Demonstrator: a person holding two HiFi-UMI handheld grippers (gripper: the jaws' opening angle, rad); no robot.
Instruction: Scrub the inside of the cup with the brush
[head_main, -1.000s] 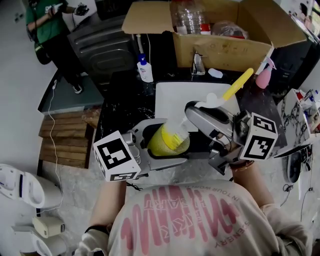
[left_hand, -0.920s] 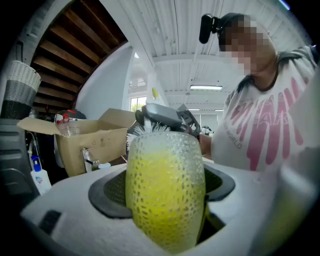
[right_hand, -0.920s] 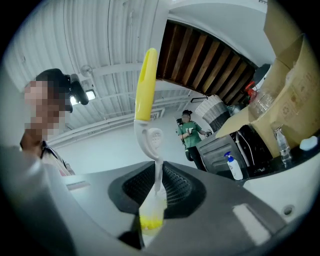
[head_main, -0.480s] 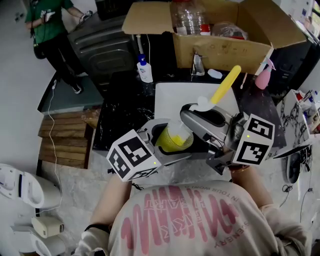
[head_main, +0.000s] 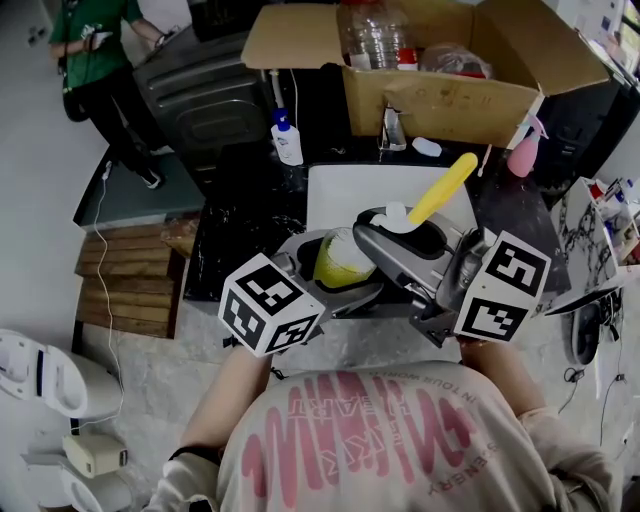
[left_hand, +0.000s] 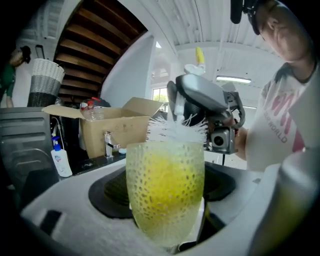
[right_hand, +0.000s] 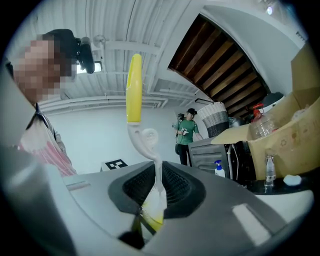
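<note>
Currently the yellow dimpled cup (left_hand: 165, 190) sits clamped between the jaws of the left gripper (head_main: 346, 278), held over the front edge of the dark counter (head_main: 240, 210). White bristles of the brush (head_main: 440, 190) meet the cup's mouth and show just above its rim. The right gripper (right_hand: 152, 200) is clenched on the brush's white neck, the yellow handle slanting up and away from the cup.

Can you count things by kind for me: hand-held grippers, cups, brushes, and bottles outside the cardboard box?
Hand-held grippers: 2, left hand-held gripper and right hand-held gripper
Cups: 1, yellow cup
Brushes: 1, brush
Bottles outside the box: 2, white pump bottle and pink spray bottle
Total: 6
</note>
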